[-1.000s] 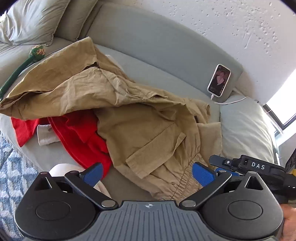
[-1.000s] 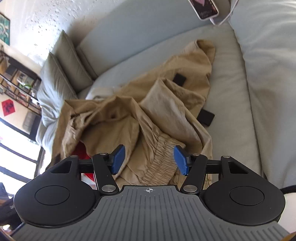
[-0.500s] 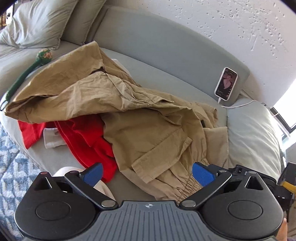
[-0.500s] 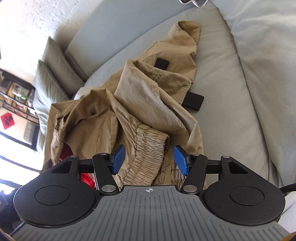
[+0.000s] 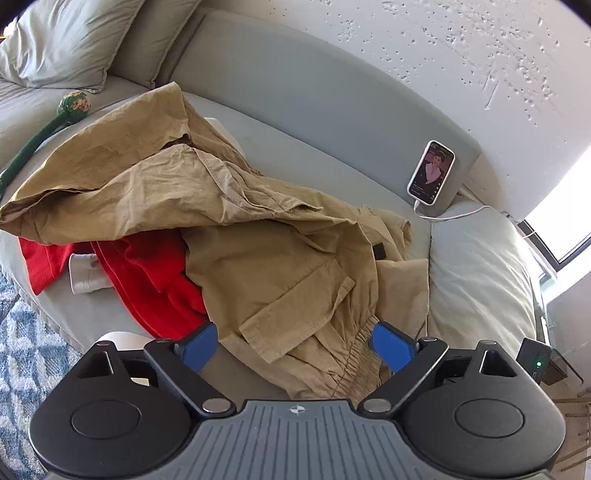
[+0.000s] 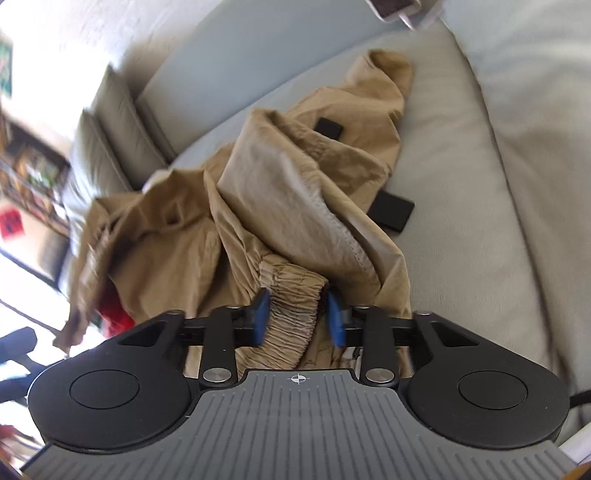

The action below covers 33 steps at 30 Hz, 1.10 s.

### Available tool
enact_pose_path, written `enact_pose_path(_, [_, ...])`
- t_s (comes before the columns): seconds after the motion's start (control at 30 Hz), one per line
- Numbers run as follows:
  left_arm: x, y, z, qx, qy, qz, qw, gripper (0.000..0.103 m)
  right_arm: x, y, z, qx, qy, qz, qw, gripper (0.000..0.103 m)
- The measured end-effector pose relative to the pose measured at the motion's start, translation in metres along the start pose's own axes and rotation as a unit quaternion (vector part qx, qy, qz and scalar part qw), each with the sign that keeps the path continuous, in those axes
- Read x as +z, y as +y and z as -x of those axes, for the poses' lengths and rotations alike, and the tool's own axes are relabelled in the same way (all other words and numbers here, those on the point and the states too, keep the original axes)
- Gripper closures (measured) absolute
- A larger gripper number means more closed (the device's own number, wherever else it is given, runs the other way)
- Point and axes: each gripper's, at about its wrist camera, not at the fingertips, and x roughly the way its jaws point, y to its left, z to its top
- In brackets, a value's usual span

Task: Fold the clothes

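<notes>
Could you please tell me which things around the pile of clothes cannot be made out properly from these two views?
- Red garment: left wrist view, mostly buried under the tan trousers.
- White cloth: left wrist view, half tucked under the red garment.
- Phone: right wrist view, cut off by the top edge.
- Shelves: right wrist view, blurred.

A smartphone (image 5: 430, 172) leaned upright against the grey sofa backrest (image 5: 295, 92), screen lit, with a white charging cable (image 5: 454, 214) trailing off its bottom end onto a pale cushion (image 5: 480, 273). Two grey pillows (image 5: 62, 40) were stacked in the far corner. A green stick with a round floral head (image 5: 73, 104) lay along the seat's left edge. A blue and white patterned rug (image 5: 22, 350) covered the floor below. The wall (image 5: 461, 55) behind was white and pitted.
</notes>
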Motion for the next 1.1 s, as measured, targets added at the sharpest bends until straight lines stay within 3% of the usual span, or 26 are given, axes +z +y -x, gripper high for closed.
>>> enact_pose_path(0.1, [-0.002,-0.001,0.008,-0.008,-0.01,-0.014,0.9998,0.018,-0.004,0.016,0.017,-0.016,-0.03,0.043,0.999,0.097])
enact_pose_path(0.3, [-0.002,0.001,0.022,-0.03,-0.003,-0.012,0.9995,0.016,-0.023,0.069,0.076,-0.001,-0.083,0.182,0.98,0.098])
enact_pose_path(0.47, [-0.006,0.009,0.032,-0.045,0.009,0.012,0.9989,0.013,-0.053,0.116,0.107,0.046,-0.092,0.3,0.948,0.098])
enact_pose_path(0.57, [-0.009,0.004,0.032,-0.053,0.024,-0.004,0.9983,0.011,-0.076,0.141,0.112,0.069,-0.079,0.356,0.928,0.099])
enact_pose_path(0.67, [-0.009,-0.005,0.022,-0.035,0.039,-0.039,0.9979,0.011,-0.094,0.161,0.114,0.1,-0.068,0.393,0.912,0.101])
enact_pose_path(0.77, [-0.001,-0.011,0.006,-0.014,0.062,-0.053,0.9966,0.014,-0.11,0.179,0.112,0.103,-0.064,0.434,0.893,0.101])
enact_pose_path(0.8, [0.004,-0.012,0.006,-0.009,0.062,-0.052,0.9967,0.015,-0.111,0.18,0.111,0.1,-0.057,0.434,0.893,0.101])
enact_pose_path(0.9, [0.01,-0.013,0.017,-0.028,0.03,-0.058,0.9975,0.008,-0.097,0.166,0.111,0.099,-0.036,0.379,0.919,0.096])
enact_pose_path(0.97, [0.009,-0.014,0.023,-0.032,0.008,-0.067,0.9972,0.008,-0.08,0.142,0.118,0.097,-0.046,0.312,0.944,0.065])
enact_pose_path(1.0, [0.007,-0.015,0.023,-0.03,0.004,-0.067,0.9973,0.008,-0.072,0.127,0.121,0.084,-0.064,0.28,0.954,0.033])
enact_pose_path(1.03, [0.006,-0.015,0.02,-0.028,0.006,-0.064,0.9976,0.008,-0.064,0.112,0.123,0.071,-0.081,0.249,0.963,0.024])
enact_pose_path(1.1, [0.003,-0.015,0.008,-0.028,0.019,-0.049,0.9982,0.008,-0.046,0.081,0.117,0.039,-0.089,0.193,0.976,0.025])
